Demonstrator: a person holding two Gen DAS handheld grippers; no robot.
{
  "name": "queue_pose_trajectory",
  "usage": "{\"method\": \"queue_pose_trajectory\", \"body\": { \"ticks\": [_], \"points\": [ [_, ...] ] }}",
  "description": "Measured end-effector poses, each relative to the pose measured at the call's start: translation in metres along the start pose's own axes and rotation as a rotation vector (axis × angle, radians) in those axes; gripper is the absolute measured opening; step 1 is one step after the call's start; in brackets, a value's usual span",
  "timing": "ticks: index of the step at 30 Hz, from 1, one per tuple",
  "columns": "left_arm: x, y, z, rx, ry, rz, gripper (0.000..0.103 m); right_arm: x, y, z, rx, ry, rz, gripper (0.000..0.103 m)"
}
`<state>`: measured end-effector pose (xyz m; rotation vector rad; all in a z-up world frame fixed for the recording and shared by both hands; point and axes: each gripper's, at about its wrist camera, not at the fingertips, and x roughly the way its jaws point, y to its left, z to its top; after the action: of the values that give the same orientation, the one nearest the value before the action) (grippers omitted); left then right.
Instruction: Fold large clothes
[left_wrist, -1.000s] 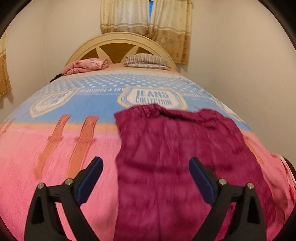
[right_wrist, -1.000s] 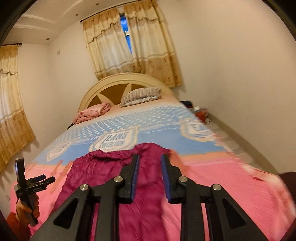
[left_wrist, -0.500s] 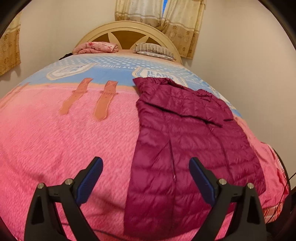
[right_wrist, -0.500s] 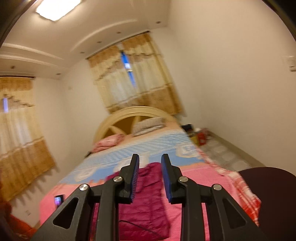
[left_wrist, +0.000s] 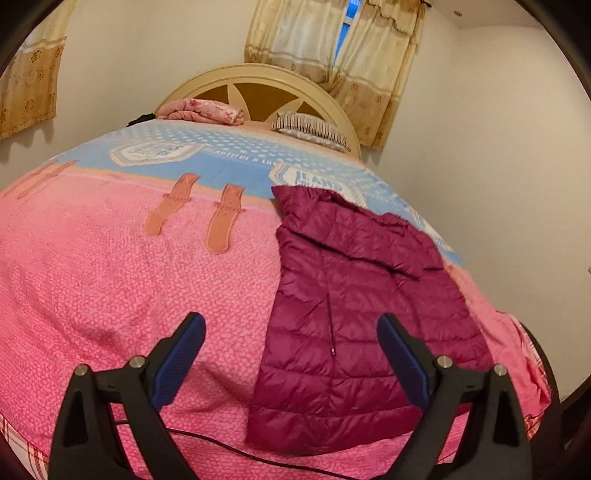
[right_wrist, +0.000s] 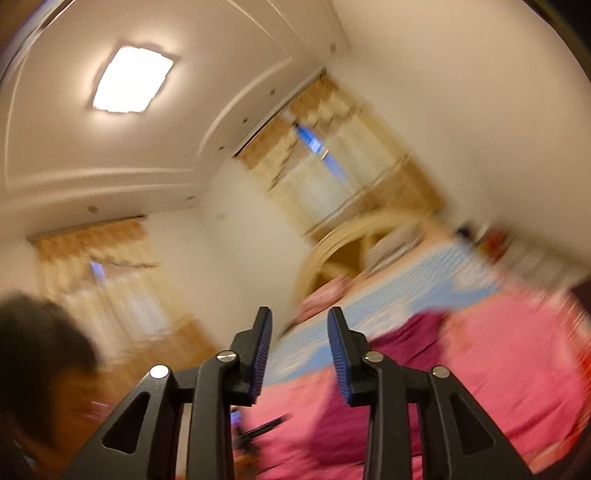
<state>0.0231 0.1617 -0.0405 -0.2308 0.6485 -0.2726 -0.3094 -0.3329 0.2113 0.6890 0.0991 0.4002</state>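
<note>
A maroon quilted jacket (left_wrist: 365, 306) lies flat on the right side of the bed (left_wrist: 110, 280), hem at the near edge and collar toward the far headboard, with nothing gripping it. The left gripper (left_wrist: 290, 347) hovers over the near hem with jaws wide and empty, while the right gripper (right_wrist: 299, 347), in a blurred view tilted toward the ceiling, shows jaws narrowly parted and holding nothing. The jacket looks light, puffy and probably slippery, so a pinch at the hem corners or shoulder seams would likely hold best.
</note>
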Motion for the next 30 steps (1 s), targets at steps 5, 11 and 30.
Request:
{"method": "queue_pose_trajectory", "body": {
  "ticks": [5, 11, 30],
  "points": [
    [-0.001, -0.007, -0.006, 0.060, 0.003, 0.014, 0.098, 0.031, 0.017, -0.018, -0.138, 0.159, -0.226, 0.083],
    [0.014, -0.009, -0.029, 0.140, 0.071, 0.045, 0.098, 0.137, -0.074, -0.087, -0.065, 0.449, -0.414, 0.083],
    [0.045, 0.023, -0.071, 0.047, 0.187, -0.014, 0.098, 0.275, -0.283, -0.225, -0.091, 0.855, -0.643, 0.067]
  ]
}}
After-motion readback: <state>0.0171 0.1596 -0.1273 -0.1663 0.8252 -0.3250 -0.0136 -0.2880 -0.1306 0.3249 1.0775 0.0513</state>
